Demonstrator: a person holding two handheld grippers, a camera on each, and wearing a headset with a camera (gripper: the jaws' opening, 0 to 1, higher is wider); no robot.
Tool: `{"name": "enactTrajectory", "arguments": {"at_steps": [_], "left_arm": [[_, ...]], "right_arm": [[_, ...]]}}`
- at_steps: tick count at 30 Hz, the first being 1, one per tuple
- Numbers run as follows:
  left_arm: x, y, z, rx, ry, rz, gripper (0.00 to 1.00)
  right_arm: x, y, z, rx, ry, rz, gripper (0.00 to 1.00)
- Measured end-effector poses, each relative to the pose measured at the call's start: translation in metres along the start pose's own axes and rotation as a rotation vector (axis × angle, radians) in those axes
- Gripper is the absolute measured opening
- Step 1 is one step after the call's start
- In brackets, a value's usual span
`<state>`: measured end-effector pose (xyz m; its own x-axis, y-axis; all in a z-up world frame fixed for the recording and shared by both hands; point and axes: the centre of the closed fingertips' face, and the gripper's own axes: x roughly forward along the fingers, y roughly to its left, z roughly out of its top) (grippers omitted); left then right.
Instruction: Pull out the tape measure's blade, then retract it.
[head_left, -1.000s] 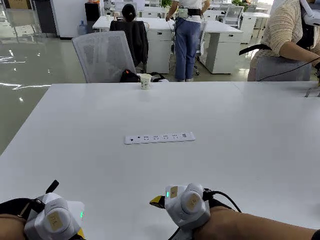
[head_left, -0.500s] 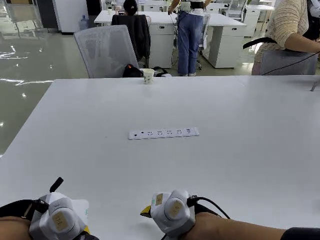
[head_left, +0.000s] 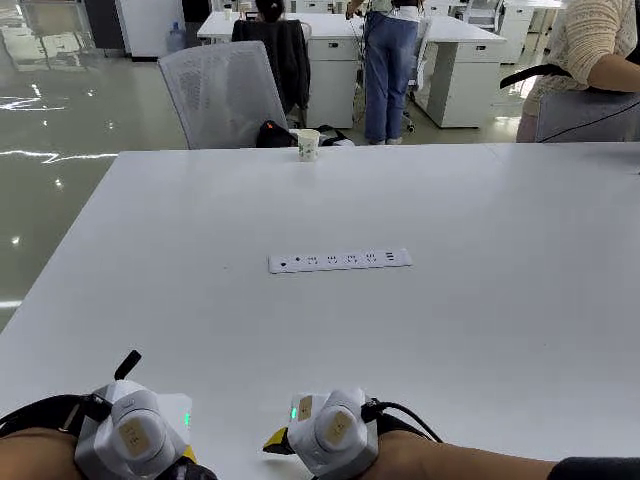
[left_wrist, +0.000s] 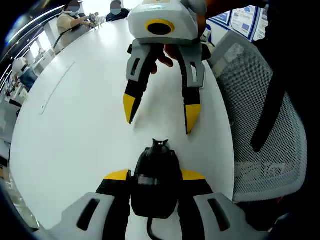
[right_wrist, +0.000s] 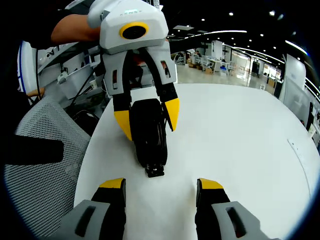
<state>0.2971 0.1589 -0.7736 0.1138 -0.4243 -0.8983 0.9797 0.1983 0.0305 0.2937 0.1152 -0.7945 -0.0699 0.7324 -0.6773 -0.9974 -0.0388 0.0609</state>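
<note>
At the near edge of the white counter (head_left: 450, 330), the left gripper (left_wrist: 155, 175) is clamped on a black tape measure (right_wrist: 149, 135), jaws against its sides. The tape measure's end hook (right_wrist: 155, 171) sits at the case mouth and points at the right gripper (right_wrist: 161, 184), whose yellow-tipped jaws are spread apart just beside the hook and hold nothing. No print on the case can be read. Tan stickers (head_left: 133, 433) on the gripper backs carry marks too small to read. Farther off lie a white power strip (head_left: 340, 260), then a printed paper cup (head_left: 309, 144), its print illegible.
</note>
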Motion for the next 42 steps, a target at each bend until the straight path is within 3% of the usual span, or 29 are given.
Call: {"name": "enactTrajectory", "arguments": {"at_steps": [18, 32, 42], "left_arm": [[0.0, -0.001, -0.001, -0.002, -0.005, -0.015, 0.31], [0.0, -0.001, -0.001, 0.004, -0.007, -0.019, 0.31], [-0.001, -0.001, -0.002, 0.007, -0.005, -0.021, 0.31]], "right_arm": [[0.024, 0.004, 0.008, -0.071, 0.025, 0.014, 0.14], [0.029, 0.004, 0.008, -0.137, 0.086, 0.04, 0.13], [0.027, 0.005, 0.006, -0.091, 0.054, 0.041, 0.1]]}}
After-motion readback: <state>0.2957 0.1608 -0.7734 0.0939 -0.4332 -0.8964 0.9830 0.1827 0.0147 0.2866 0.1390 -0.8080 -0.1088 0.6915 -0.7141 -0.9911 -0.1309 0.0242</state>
